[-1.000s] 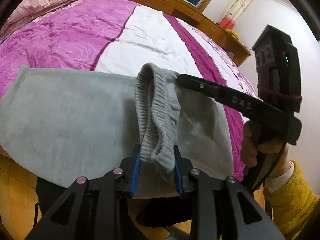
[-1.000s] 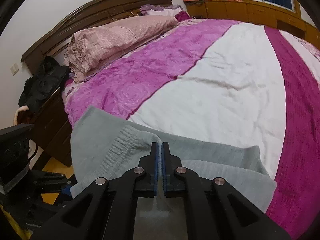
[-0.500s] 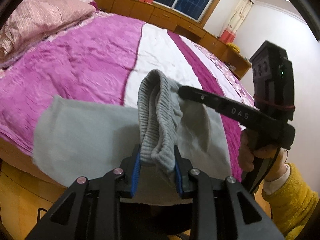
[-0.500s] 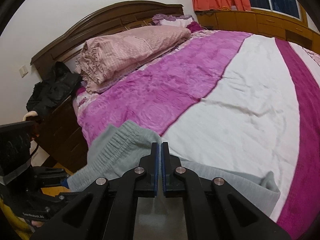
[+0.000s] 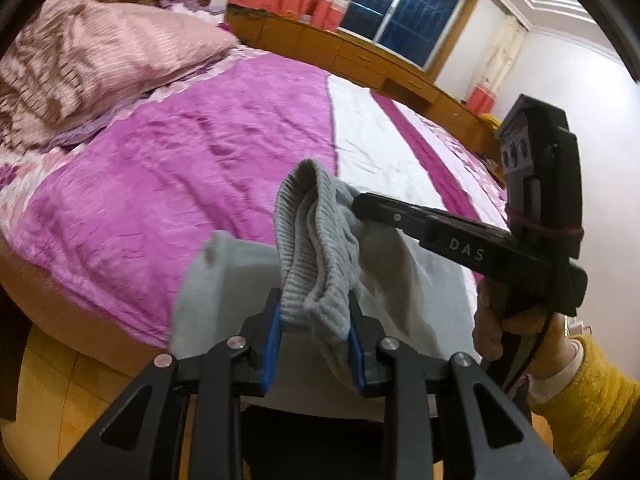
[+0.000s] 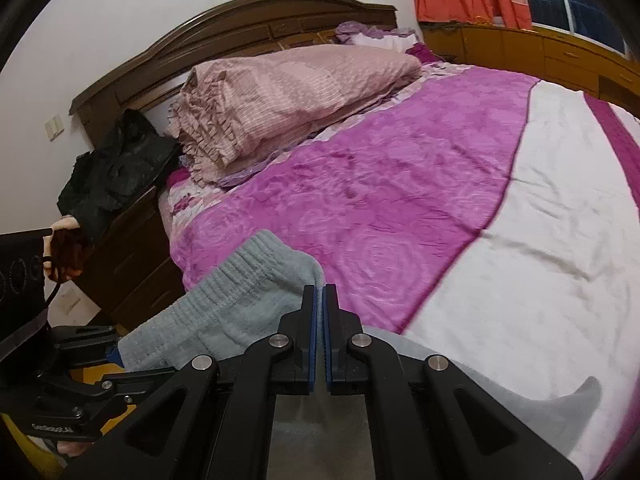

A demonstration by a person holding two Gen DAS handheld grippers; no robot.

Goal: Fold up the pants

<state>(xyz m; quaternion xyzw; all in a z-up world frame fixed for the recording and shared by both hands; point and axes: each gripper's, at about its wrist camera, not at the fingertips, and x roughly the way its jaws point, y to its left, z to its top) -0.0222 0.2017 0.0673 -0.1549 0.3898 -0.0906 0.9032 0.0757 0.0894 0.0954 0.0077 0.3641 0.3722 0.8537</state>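
Item under handling: grey pants [image 5: 320,248] of soft fleece-like fabric with a ribbed elastic waistband. The waistband is bunched into a thick ridge and raised above the near edge of the bed [image 5: 200,168]; the remaining cloth hangs below it, partly over the bed edge.

Left gripper [image 5: 314,344]: its blue-padded jaws are closed on the bunched waistband, the ribbed fabric filling the gap between the pads. Right gripper [image 6: 320,336]: its jaws are pressed almost together on a thin layer of the pants fabric, at the opposite end of the waistband.

Left wrist view only: the right gripper seen from the side, its black finger reaching into the far end of the raised waistband; the right hand [image 5: 508,320] around its handle, with a yellow sleeve [image 5: 592,412]; a dark window [image 5: 404,12] with curtains; wooden cabinets [image 5: 360,56] along the far wall; wooden floor [image 5: 80,384] below the bed edge.

Right wrist view only: the dark wooden headboard [image 6: 240,36]; a black garment [image 6: 116,176] heaped on a nightstand; a wall switch [image 6: 54,127]; the left gripper at the lower left, clamped on the ribbed band. The cloth lower right appears blurred.

Both views: magenta and white bedspread, pink pillow [image 6: 288,96] at the head of the bed.
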